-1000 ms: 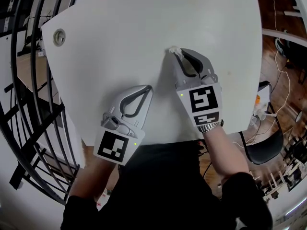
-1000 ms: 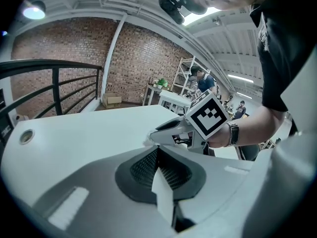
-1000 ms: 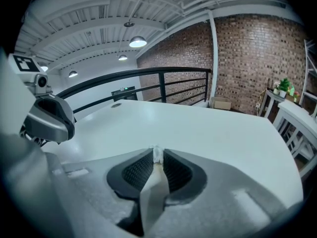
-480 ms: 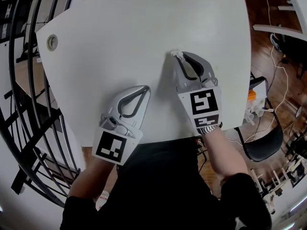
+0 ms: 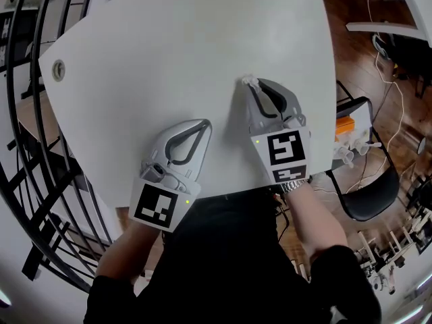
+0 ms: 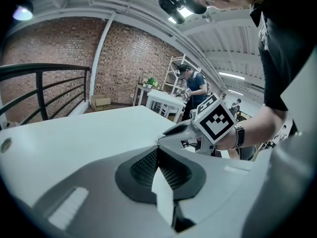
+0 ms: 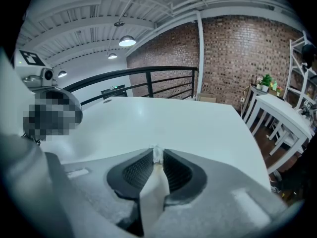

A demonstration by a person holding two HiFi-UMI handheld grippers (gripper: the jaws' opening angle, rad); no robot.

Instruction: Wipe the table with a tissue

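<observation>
The small crumpled white paper tissue (image 5: 248, 82) sits pinched at the very tip of the right gripper (image 5: 252, 88), whose dark ribbed pads are closed on it; only a little wad pokes out past the tips and touches the smooth white tabletop with rounded corners (image 5: 189, 39) near its middle. I judge the tissue very light, soft and easy to tear or to drag out of the grip, so it wants a firm pinch across the bunched part and gentle downward pressure, with the wad, not the hard jaw tips, rubbing the surface. So little paper shows that each stroke probably cleans only a narrow strip. The left gripper (image 5: 204, 123) lies on the table nearer the person, well apart from the tissue, its jaws together with nothing between them. Ahead and to the left there is wide bare surface for strokes. The right edge is fairly near the right gripper, the near edge lies just behind both grippers, and a round grey cable grommet (image 5: 59, 69) sits by the far-left corner, beside the black metal railing (image 5: 40, 181).
</observation>
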